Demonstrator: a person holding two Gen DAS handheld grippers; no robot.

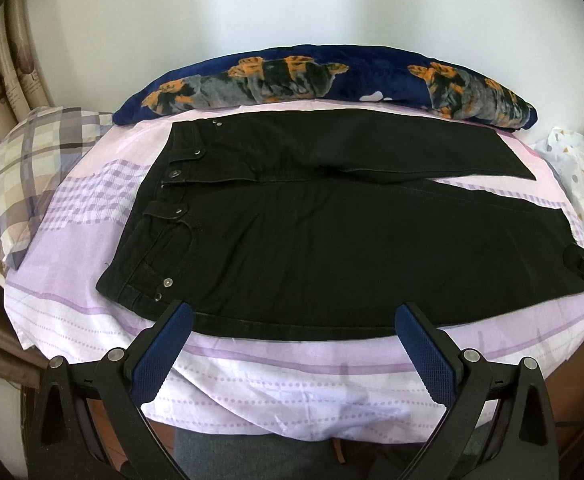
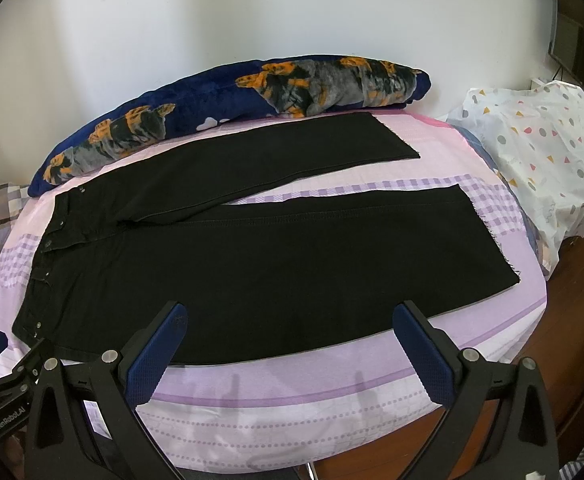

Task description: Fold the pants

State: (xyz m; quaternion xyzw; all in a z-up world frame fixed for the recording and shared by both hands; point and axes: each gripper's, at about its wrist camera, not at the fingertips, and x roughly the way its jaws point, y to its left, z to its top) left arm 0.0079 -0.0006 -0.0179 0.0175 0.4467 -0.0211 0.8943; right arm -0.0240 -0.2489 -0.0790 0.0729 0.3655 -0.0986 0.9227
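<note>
Both tools gape wide: left tool [image 1: 294,316] sees pants [image 1: 312,240] waistband, right tool [image 2: 289,316] both hems.

pants [image 1: 332,240]: 1 | blanket [image 1: 312,76]: 1 | plaid pillow [image 1: 23,176]: 1 | dotted bag [image 2: 540,160]: 1 (plastic) | tongs: 2, left tongs [image 1: 294,312], right tongs [image 2: 292,312]

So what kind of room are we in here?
Most likely a bedroom: the black pants lie spread on a bed with a lilac sheet, a plaid pillow sits at one end, and a rolled blue blanket lies along the wall.
</note>
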